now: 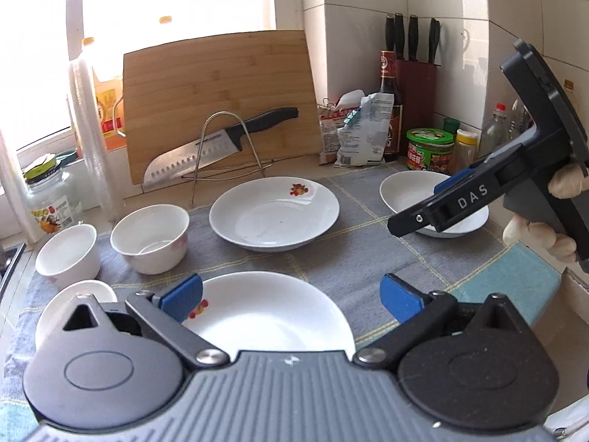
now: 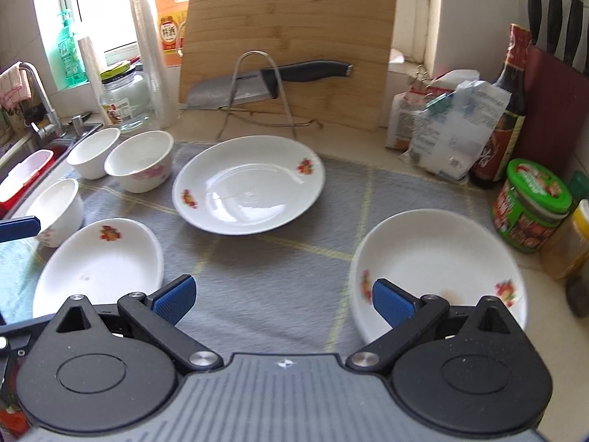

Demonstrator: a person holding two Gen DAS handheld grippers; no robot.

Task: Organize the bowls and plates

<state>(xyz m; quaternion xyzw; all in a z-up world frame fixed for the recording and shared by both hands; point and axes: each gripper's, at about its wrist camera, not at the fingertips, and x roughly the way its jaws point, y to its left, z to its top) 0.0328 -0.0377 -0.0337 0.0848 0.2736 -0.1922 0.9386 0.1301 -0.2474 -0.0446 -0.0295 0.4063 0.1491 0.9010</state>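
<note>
While both grippers, left (image 1: 291,300) and right (image 2: 283,300), gape empty, the near plate (image 1: 272,316) should be pinched by its rim.

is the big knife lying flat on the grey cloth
No, the knife rests on a wire rack against the cutting board, behind the cloth.

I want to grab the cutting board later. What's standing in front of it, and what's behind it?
A knife rests on a wire rack before the cutting board. Behind it, the board hides everything except an orange bottle.
</note>
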